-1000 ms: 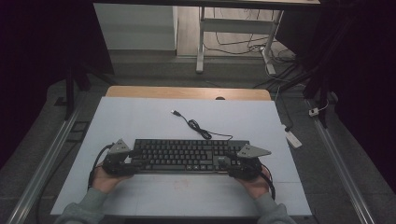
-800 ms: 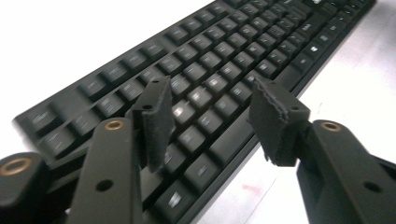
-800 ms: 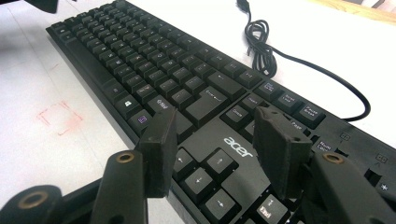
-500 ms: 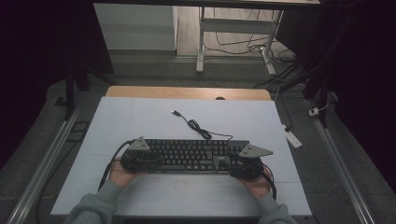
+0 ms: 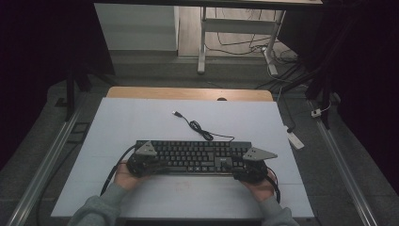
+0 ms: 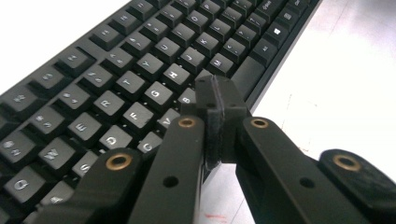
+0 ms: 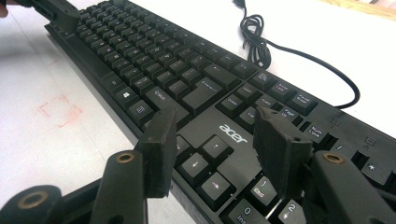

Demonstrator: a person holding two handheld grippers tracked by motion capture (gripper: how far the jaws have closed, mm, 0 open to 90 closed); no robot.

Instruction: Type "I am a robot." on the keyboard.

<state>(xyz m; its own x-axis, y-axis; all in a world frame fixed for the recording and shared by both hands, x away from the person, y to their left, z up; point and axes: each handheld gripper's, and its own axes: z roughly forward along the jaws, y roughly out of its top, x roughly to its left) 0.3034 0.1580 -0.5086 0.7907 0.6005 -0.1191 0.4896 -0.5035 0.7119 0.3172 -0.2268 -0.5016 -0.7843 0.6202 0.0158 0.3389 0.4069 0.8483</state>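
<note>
Keyboard (image 5: 193, 157) lies flat on the white table (image 5: 141, 117), near the person's edge, its long side running across in the high view. Its black cable (image 5: 200, 129) loops away over the table toward the far side and ends in a plug (image 5: 176, 113) lying loose on the surface.

The left gripper (image 5: 149, 165) sits at the keyboard's left end, over the near edge. In the left gripper view its jaws have just been closing and are now pressed together with nothing between them, the tip (image 6: 215, 100) hovering just above or on the lowest letter row, beside the key marked B (whether it actually touches a key cannot be told). The space bar lies just beyond the tip.

The right gripper (image 5: 242, 170) sits at the keyboard's right end. In the right gripper view its jaws stand spread wide, one on each side of the arrow keys (image 7: 205, 158), with no pad pressing on anything; the gripper's point (image 7: 212, 140) falls over the bare panel above those keys.

Readable writing: the brand "acer" (image 7: 232, 132) in pale letters above the arrow keys; key legends such as Shift, Delete and Page Up; and letters including R, T, G, H, F, D, E, W and M in the left gripper view.

Faint red marks (image 7: 58, 111) show on the table in front of the keyboard.
</note>
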